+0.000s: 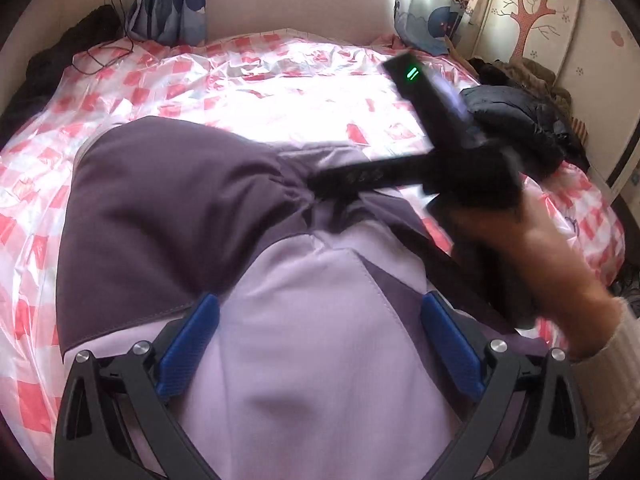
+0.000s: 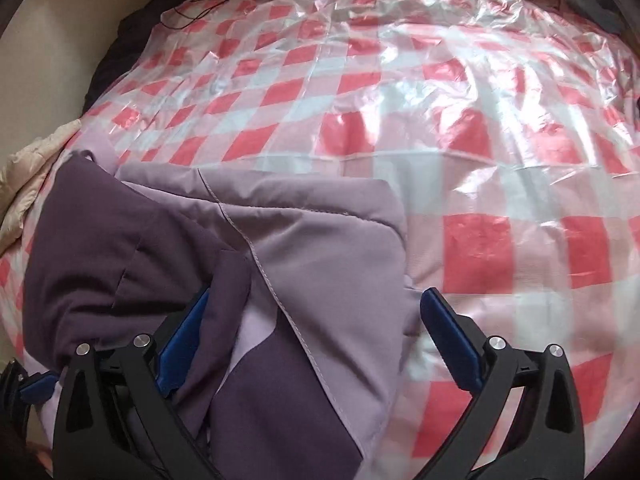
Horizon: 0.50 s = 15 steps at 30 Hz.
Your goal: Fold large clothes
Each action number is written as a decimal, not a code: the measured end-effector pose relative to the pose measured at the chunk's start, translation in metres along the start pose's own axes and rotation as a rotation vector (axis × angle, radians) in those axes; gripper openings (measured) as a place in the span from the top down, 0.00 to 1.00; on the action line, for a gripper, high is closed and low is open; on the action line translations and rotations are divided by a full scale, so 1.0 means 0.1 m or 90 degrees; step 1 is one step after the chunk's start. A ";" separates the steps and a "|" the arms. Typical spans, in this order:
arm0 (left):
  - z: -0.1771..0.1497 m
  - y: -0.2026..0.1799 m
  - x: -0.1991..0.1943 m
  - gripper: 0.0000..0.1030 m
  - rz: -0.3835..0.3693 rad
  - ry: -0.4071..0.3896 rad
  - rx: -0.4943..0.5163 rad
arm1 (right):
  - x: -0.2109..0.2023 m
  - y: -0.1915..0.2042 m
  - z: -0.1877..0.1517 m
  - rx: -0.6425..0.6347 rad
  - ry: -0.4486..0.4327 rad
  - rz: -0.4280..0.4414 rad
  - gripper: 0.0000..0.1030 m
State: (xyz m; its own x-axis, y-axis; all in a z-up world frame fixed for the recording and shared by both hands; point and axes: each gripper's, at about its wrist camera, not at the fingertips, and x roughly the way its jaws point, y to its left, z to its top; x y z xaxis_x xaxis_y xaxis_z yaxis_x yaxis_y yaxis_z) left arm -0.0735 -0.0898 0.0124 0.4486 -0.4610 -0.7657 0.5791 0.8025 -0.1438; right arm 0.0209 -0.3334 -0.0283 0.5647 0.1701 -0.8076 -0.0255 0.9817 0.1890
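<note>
Jacket, two-tone lilac and dark purple soft padded fabric, lies bunched at 7 o'clock on the red-white checked plastic sheet. My left gripper and right gripper both spread, gripping nothing. Feels puffy, slippery; I'd pinch the stitched hem.

No legible text anywhere (blurred marks on the right gripper unreadable)

Home bedroom, bed under checked plastic sheet, patterned curtains, tree-decal wardrobe
</note>
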 end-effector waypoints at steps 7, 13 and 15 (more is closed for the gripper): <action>-0.11 0.32 -0.45 0.07 -0.071 -0.078 -0.109 | -0.97 0.30 -0.94 -0.074 -0.045 0.007 0.06; -0.29 0.61 -0.71 0.07 -0.075 -0.102 -0.192 | -0.35 0.19 -1.73 -0.093 0.030 -0.068 0.06; -0.31 0.57 -0.70 0.07 -0.068 -0.100 -0.182 | -0.35 0.20 -1.69 -0.098 0.041 -0.068 0.06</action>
State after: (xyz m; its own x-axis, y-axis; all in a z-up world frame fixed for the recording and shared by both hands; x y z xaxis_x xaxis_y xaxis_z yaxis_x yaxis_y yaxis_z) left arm -0.0929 -0.0003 0.0388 0.5074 -0.5831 -0.6345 0.4242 0.8099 -0.4051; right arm -0.1393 -0.3050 -0.0907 0.5176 0.0642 -0.8532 -0.0969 0.9952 0.0161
